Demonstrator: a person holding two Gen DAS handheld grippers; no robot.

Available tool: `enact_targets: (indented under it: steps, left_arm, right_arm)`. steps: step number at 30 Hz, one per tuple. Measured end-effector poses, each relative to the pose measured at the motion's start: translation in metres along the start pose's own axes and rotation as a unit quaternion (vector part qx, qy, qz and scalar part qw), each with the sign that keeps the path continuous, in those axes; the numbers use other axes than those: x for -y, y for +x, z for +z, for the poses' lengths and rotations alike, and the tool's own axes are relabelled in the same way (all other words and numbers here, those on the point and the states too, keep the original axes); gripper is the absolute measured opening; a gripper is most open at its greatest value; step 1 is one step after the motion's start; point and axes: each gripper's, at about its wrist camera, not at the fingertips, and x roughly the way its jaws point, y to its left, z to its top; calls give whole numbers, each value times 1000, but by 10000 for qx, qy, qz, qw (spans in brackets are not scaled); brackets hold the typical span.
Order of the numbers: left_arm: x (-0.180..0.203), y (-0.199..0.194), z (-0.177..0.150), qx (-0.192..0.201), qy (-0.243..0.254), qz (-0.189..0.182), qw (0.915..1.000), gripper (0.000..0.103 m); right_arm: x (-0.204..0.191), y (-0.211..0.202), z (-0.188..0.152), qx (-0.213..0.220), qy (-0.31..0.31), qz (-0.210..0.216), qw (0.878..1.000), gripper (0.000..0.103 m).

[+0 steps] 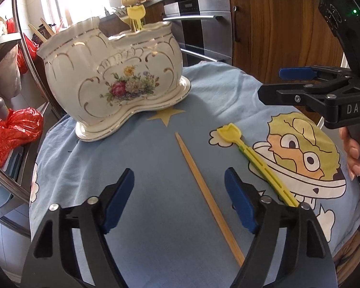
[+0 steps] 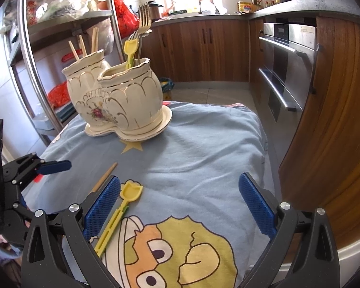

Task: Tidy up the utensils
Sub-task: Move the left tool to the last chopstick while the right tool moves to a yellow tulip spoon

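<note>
hovering low over the blue cloth (image 1: 156, 216), left gripper (image 1: 180, 201) with jaws spread wide, straddling a wooden chopstick (image 1: 204, 192) lying flat. lying just right of it, a yellow spoon (image 1: 252, 156). right gripper (image 2: 180, 206) also gaping open, gripping nothing, spoon beside its left finger. standing at the far left, a white holder (image 2: 122, 100) containing forks (image 2: 144, 24), chopsticks and another yellow spoon.

The wooden chopstick (image 2: 105, 177) ran behind the right gripper (image 2: 180, 206); the yellow utensil's (image 1: 256, 162) handle end was hidden lower right.
</note>
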Motion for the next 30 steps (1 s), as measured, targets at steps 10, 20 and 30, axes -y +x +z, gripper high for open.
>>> enact_targets:
  steps: [10, 20, 30]
  left_arm:
    - [-14, 5, -5, -214, -245, -450, 9985, 20]
    - [-48, 6, -11, -268, -450, -92, 9986, 16]
    - [-58, 5, -14, -212, -459, -99, 9987, 19]
  right_arm:
    - [-11, 3, -4, -183, -191, 308, 9992, 98]
    - [-42, 15, -16, -614, -698, 616, 9938, 98]
    - [-67, 24, -24, -977, -1166, 623, 9864, 97]
